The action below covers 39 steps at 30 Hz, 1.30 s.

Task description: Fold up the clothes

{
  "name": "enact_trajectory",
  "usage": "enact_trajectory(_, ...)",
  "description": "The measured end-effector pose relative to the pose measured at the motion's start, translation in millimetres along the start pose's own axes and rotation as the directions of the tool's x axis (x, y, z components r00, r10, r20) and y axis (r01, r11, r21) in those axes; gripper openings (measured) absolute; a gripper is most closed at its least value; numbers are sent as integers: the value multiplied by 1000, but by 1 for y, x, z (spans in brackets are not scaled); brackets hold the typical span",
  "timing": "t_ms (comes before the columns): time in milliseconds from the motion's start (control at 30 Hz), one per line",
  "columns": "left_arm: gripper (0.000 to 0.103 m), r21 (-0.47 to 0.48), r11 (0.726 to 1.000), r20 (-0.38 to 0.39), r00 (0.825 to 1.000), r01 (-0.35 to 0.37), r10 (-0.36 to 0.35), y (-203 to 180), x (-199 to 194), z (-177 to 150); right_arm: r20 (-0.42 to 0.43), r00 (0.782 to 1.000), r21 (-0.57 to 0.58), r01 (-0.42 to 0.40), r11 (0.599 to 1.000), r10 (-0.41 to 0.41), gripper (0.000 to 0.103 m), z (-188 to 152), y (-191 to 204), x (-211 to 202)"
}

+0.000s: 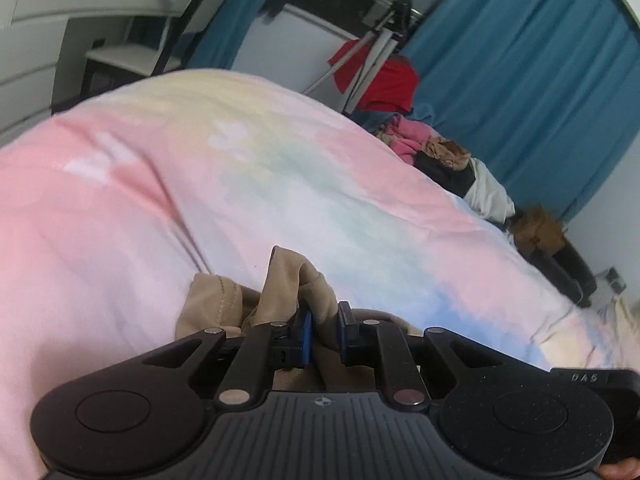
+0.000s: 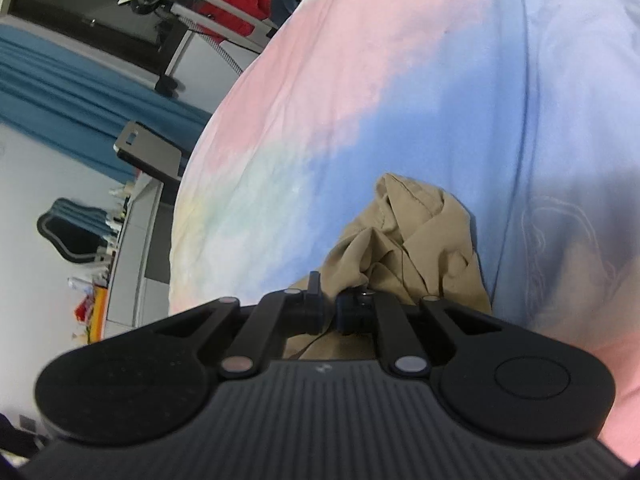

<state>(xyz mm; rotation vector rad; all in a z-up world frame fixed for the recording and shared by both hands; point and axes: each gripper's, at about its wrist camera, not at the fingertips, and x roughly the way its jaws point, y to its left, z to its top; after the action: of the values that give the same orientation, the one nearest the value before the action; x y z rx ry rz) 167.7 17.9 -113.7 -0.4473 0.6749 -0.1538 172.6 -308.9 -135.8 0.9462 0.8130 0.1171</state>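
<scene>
Both tongs are on the tan garment. Left tongs (image 1: 325, 330): narrow gap, blue pads either side of a bunched fold of tan garment (image 1: 280, 284), cloth between them; pads look barely on it, so I can't tell if it's a firm grip. Right tongs (image 2: 329, 312): nearly closed, pinching another bunch of the same garment (image 2: 404, 236). Garment sits crumpled on the bed, on the pastel tie-dye bedspread (image 1: 160, 184), close under both cams. Laundry pile (image 1: 432, 152) waits at the bed's far edge, well apart. Step, my read: garment's being set down to spread flat, pre-fold. Next move prob needs both tongs pulling apart to tension the cloth, then laying it smooth w/o wrinkles. Risk: left side slips out if that grip is loose.
</scene>
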Motion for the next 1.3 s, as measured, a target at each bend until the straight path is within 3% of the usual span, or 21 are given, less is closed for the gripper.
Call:
enact_trajectory(100,20,33,999,3,1000,-3,3,-7,-7,-1,0,1000,-53,-6,999,6,11,-3,5,-5)
enact_trajectory(167,31,60,998,10,1000,0,0,-13,-14,-2,1,1000,-112,-6,994,6,12,-4,13,-11)
enact_trajectory(233,49,125,992,21,1000,1,-4,-24,-25,-3,3,1000,-155,-17,988,18,13,-5,21,-19)
enact_trajectory(300,55,197,980,20,1000,-2,-2,-36,-34,-5,6,999,-193,-33,981,35,16,-7,27,-27)
enact_trajectory(367,68,238,971,35,999,3,-12,-42,-43,-9,24,999,-253,-38,967,46,36,-11,33,-35)
enact_trajectory(433,77,277,961,52,998,7,-22,-48,-51,-12,51,997,-299,-48,953,66,82,-14,39,-44)
enact_trajectory(467,77,297,955,59,998,9,-28,-51,-56,-14,67,995,-318,-52,947,77,86,-16,42,-48)
enact_trajectory(567,80,367,930,78,997,-8,-23,-58,-63,-19,93,992,-387,-48,921,91,86,-23,51,-57)
enact_trajectory(667,81,425,905,61,998,-30,4,-59,-53,-22,118,991,-510,1,860,68,85,-32,64,-57)
enact_trajectory(733,81,463,885,50,998,-44,24,-59,-45,-24,131,991,-595,66,801,15,59,-36,73,-48)
enact_trajectory(767,81,481,875,45,998,-51,33,-59,-42,-25,113,994,-613,77,786,-10,54,-36,74,-41)
enact_trajectory(833,81,494,867,42,998,-64,50,-57,-30,-25,76,995,-645,93,758,-58,33,-37,75,-26)
enact_trajectory(967,81,471,876,39,995,-100,93,-46,-6,-22,77,992,-674,126,728,-100,31,-34,75,-1)
enact_trajectory(1033,81,446,887,37,993,-118,113,-40,5,-20,103,988,-664,156,732,-117,28,-29,71,8)
enact_trajectory(1200,81,457,878,53,990,-142,132,-40,6,-23,143,985,-585,164,794,-97,28,-23,55,11)
enact_trajectory(1300,80,449,882,65,990,-144,129,-42,-3,-23,163,982,-588,176,790,-97,28,-28,59,5)
